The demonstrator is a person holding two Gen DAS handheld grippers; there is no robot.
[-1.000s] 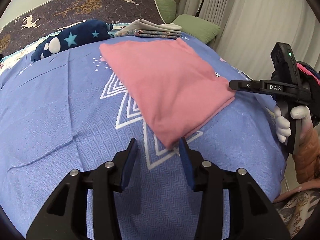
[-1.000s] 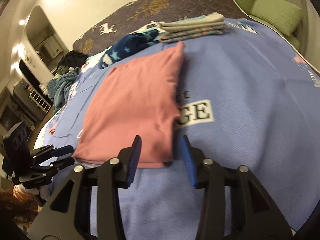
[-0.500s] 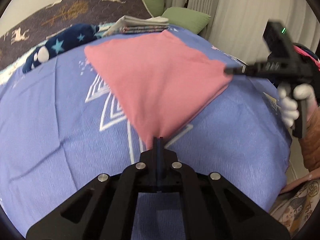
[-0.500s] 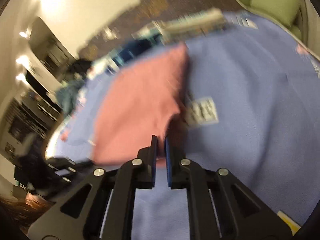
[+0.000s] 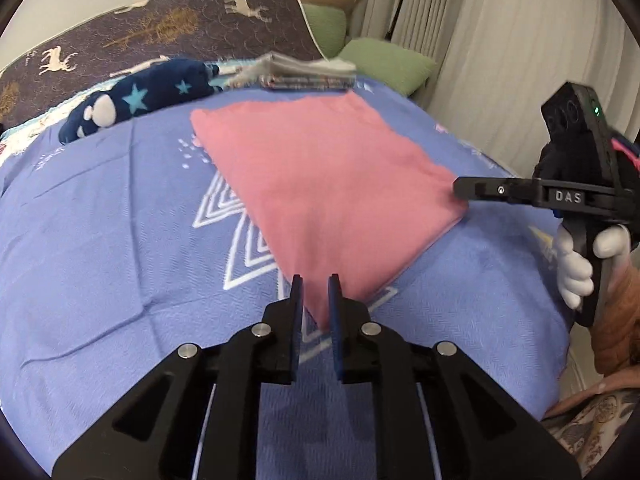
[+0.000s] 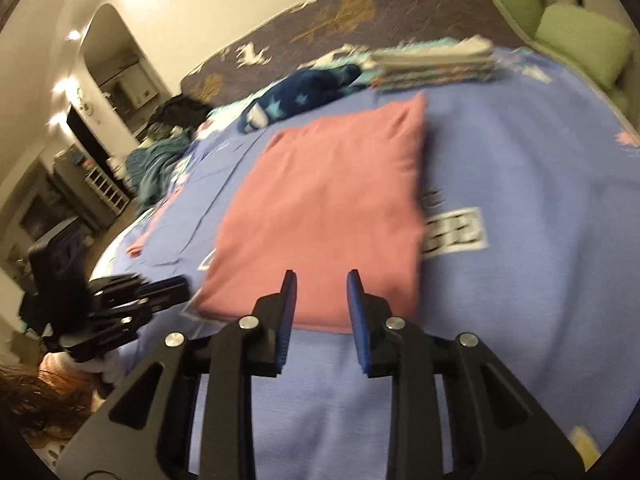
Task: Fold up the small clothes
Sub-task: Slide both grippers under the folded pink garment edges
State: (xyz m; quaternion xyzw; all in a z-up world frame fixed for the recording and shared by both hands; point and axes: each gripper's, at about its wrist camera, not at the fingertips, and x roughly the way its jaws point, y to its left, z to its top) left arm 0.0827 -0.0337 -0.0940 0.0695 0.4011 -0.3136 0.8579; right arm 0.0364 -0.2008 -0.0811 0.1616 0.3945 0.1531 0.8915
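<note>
A folded pink garment (image 5: 328, 184) lies flat on the blue bedspread (image 5: 100, 248). My left gripper (image 5: 315, 284) is open a little, its jaws on either side of the garment's near corner. My right gripper (image 6: 321, 280) is open, its jaws straddling the garment's (image 6: 332, 208) near edge. In the left wrist view the right gripper (image 5: 460, 186) sits at the garment's right corner. In the right wrist view the left gripper (image 6: 176, 286) sits at the garment's left corner.
A stack of folded clothes (image 5: 296, 74) and a dark blue starred garment (image 5: 140, 98) lie at the far side of the bed. Green pillows (image 5: 384, 64) sit at the back right. A small pink item (image 6: 140, 246) lies near the bed's left edge.
Both grippers closed on the garment's corners half a second ago and have now opened again. The garment lies flat, slightly shifted.
</note>
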